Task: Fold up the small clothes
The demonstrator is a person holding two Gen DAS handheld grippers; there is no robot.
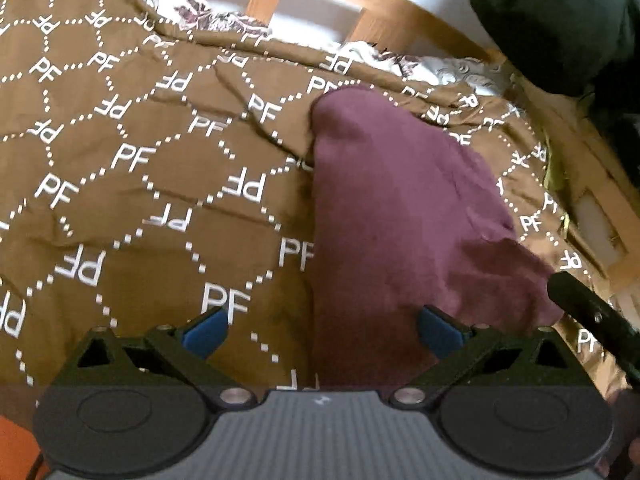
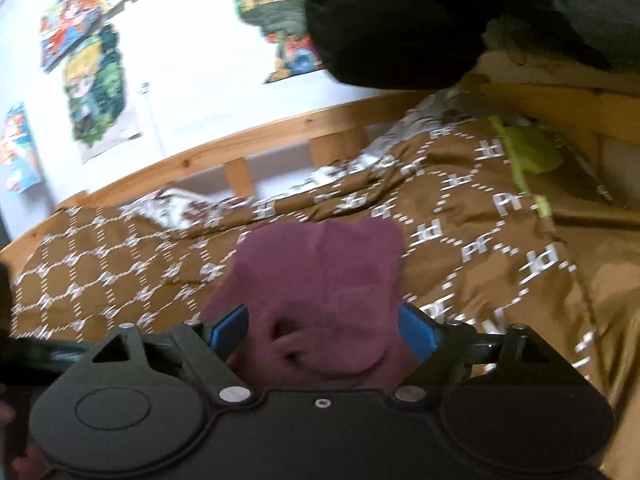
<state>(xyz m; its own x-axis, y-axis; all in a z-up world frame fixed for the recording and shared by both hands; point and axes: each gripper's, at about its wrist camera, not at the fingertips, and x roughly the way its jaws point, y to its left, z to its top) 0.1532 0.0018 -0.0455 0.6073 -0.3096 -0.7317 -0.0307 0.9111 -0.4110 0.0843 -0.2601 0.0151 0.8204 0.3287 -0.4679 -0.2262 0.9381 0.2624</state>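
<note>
A small maroon garment (image 1: pixel 400 208) lies on a brown bedcover printed with white "PF" letters (image 1: pixel 132 168). It is folded into a long strip running away from me. My left gripper (image 1: pixel 322 332) is open, its blue pads spread wide over the garment's near left edge. The right gripper's black finger shows at the right of the left wrist view (image 1: pixel 592 312). In the right wrist view the garment (image 2: pixel 320 268) lies just ahead, its near end bunched. My right gripper (image 2: pixel 322 330) is open around that near end, holding nothing.
A wooden bed rail (image 2: pixel 260 140) runs along the far side below a white wall with posters (image 2: pixel 96 88). A dark bulky bundle (image 2: pixel 392 20) hangs at the upper right. A lime-green cloth (image 2: pixel 528 148) lies at the bed's far right. A floral sheet (image 1: pixel 200 12) shows under the cover.
</note>
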